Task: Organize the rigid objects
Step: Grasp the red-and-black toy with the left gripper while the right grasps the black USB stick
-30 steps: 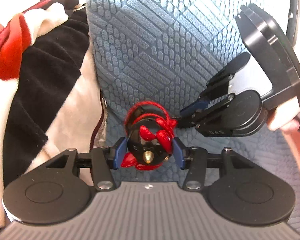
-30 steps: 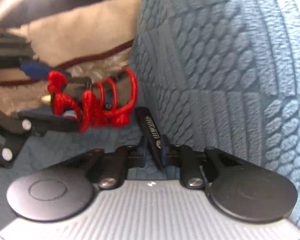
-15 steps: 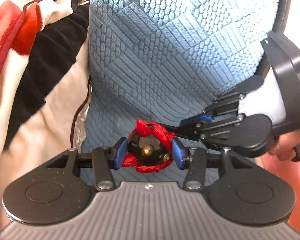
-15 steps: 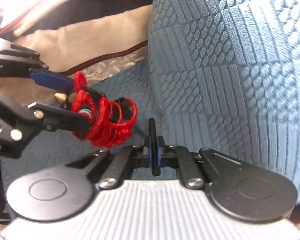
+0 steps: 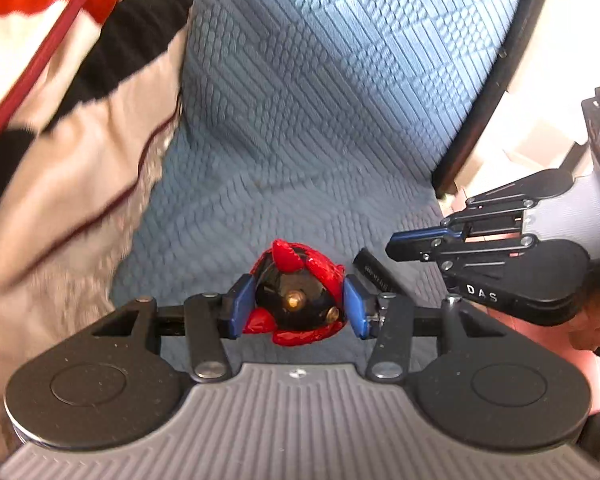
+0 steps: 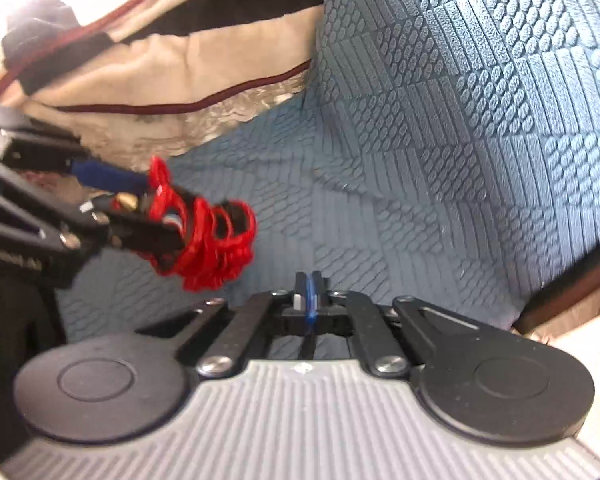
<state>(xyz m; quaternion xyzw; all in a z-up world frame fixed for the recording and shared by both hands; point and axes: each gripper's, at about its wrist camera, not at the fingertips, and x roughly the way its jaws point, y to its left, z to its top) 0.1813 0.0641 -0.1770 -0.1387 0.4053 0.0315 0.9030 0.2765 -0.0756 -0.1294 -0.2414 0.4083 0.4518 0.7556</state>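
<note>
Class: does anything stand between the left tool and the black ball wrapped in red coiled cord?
Nothing visible: the left tool is already shut on the black ball wrapped in red coiled cord, blue pads touching both sides.

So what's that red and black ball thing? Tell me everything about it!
The red and black ball thing is a glossy black round body with a small brass stud, wrapped in shiny red coiled cord. It looks like hard plastic. The left gripper holds it above the blue textured seat, blue jaws pressing both sides. From the right wrist view, red loops stick out forward.
</note>
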